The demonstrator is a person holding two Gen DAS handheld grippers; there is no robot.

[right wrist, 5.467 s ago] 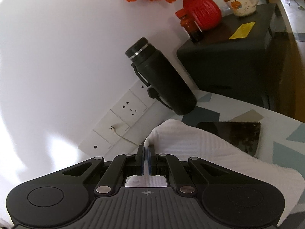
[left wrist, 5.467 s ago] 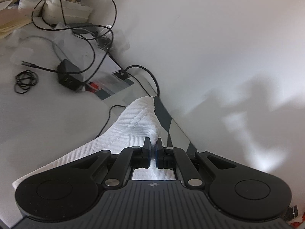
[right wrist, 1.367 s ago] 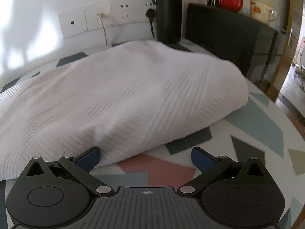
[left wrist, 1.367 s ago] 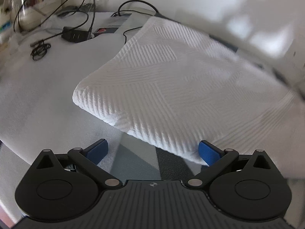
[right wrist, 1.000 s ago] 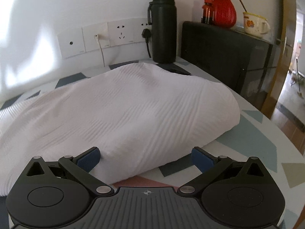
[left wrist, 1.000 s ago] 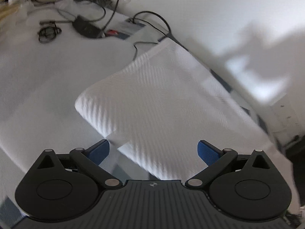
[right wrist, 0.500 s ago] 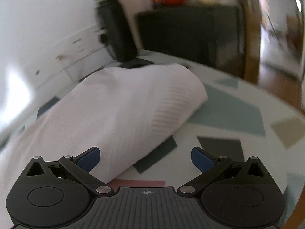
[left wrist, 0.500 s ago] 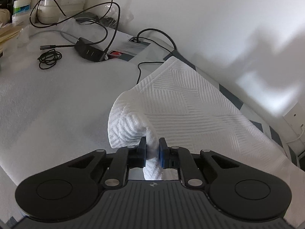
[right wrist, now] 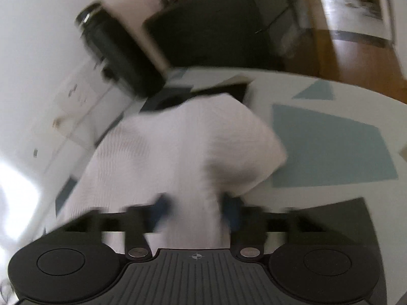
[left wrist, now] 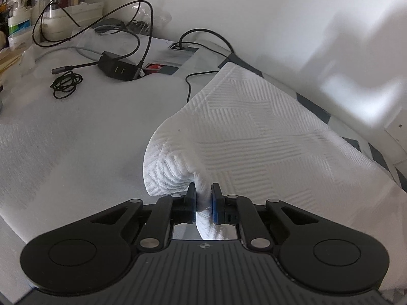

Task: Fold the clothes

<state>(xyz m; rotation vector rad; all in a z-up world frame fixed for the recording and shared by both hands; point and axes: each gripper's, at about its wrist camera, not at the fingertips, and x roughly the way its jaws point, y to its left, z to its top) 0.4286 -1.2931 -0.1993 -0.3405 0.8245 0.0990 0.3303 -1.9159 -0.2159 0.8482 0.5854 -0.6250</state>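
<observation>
A white cloth [left wrist: 254, 132] with a woven rib pattern lies folded on the table and runs back towards the wall. My left gripper [left wrist: 203, 193] is shut on its near left corner, which bunches up between the blue pads. In the right wrist view, which is blurred by motion, the same cloth [right wrist: 193, 137] rises in a peak towards my right gripper [right wrist: 195, 208]. That gripper's fingers [right wrist: 160, 207] stand partway together with cloth between them. The blur hides whether they grip it.
On the white padded sheet [left wrist: 76, 132] to the left lie a black charger [left wrist: 115, 66], a coiled cable [left wrist: 66, 85] and loose wires. To the right are a black flask [right wrist: 119, 53], a dark flat device [right wrist: 229, 89], a black cabinet [right wrist: 223, 25] and the patterned table [right wrist: 330, 147].
Both grippers were open in front of the folded cloth a second ago. The left one has since shut on the near left corner. The right one's fingers have come closer together around the cloth.
</observation>
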